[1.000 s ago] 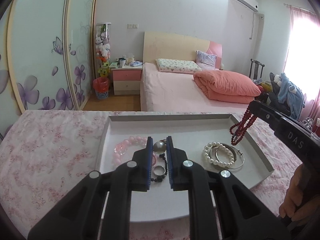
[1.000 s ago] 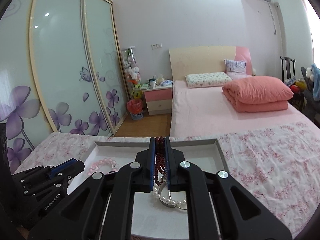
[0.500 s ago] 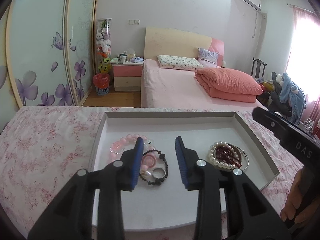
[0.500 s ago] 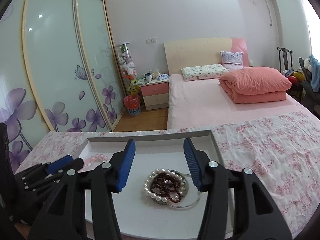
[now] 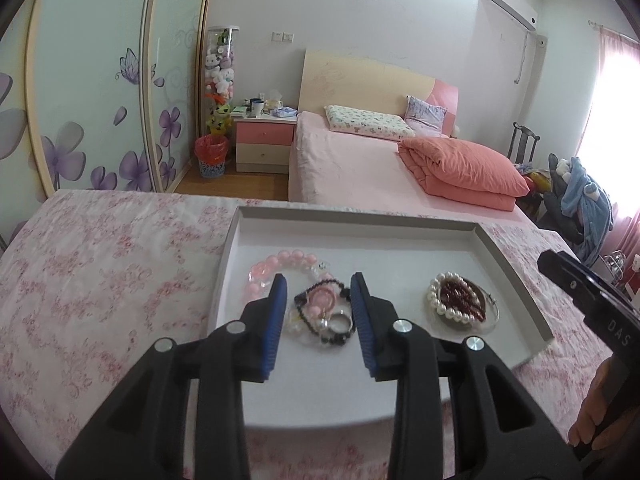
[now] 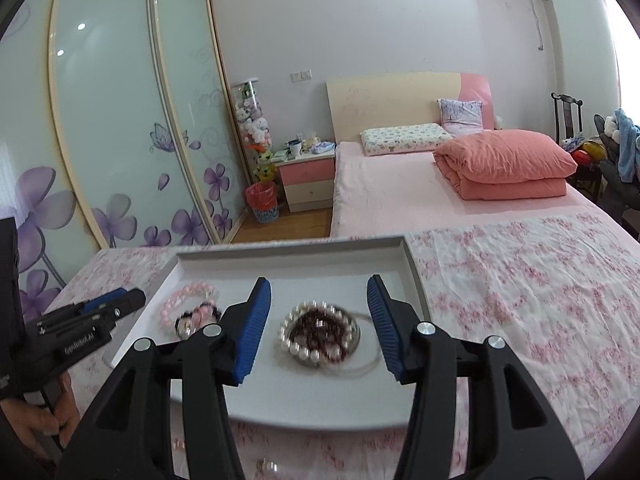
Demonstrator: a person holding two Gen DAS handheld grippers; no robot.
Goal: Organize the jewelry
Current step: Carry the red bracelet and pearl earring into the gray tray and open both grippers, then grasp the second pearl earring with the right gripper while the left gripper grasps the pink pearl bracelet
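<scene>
A grey tray (image 5: 512, 268) (image 6: 412, 272) lies on the floral cloth. In it, at the left, are a pink bead bracelet (image 5: 280, 261) (image 6: 180, 300), a black bead bracelet (image 5: 316, 312) and a silver ring (image 5: 342, 323). At the right a pearl bracelet (image 5: 436, 300) (image 6: 298, 346) rings a dark red bead string (image 5: 460, 298) (image 6: 324, 328) on silver bangles. My left gripper (image 5: 319, 284) is open and empty above the left pile. My right gripper (image 6: 319, 288) is open and empty above the pearl pile.
The tray sits on a table with a pink floral cloth (image 5: 100, 280) (image 6: 540, 280). A small shiny piece (image 6: 267, 466) lies on the cloth near the front edge. Behind are a bed (image 5: 360, 164), a nightstand (image 5: 264, 140) and sliding wardrobe doors (image 6: 120, 120).
The right gripper opened and let the red bead string drop inside the pearl bracelet. The left gripper opened too, and both have drawn back a little from the tray.
</scene>
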